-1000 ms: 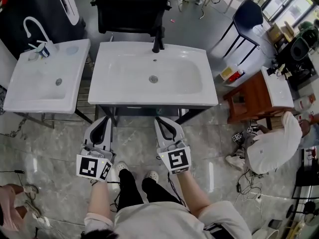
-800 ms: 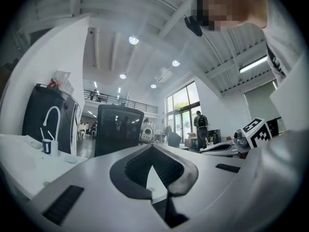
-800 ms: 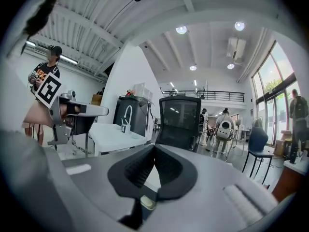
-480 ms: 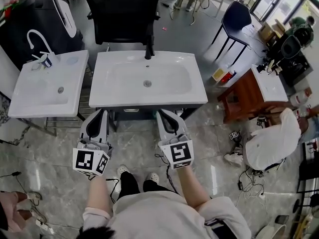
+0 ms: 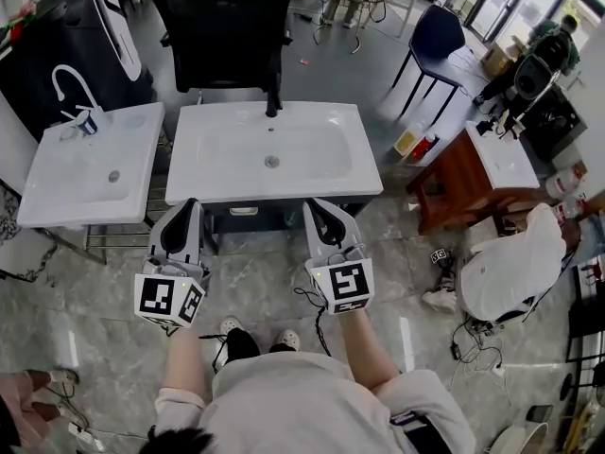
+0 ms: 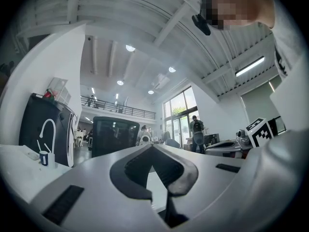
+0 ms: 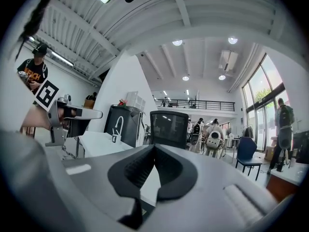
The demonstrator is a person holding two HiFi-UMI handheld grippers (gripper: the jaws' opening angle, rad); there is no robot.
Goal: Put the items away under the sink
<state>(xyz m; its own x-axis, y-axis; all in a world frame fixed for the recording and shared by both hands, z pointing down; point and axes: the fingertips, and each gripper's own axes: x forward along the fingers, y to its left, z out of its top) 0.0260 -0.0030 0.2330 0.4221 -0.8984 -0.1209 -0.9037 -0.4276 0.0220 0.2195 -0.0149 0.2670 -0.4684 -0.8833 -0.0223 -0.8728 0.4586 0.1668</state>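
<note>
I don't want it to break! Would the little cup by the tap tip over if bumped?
Probably: the cup looks small and upright, so likely light and tippy. It stands on the ledge of the small sink by its basin, so it might tumble in. Material unclear.

You face the white rectangular sink (image 5: pixel 321 154), level on its dark stand (image 5: pixel 274 214), with a black faucet (image 5: pixel 272 102) at the far rim and the drain (image 5: pixel 272 162) in the middle.
</note>
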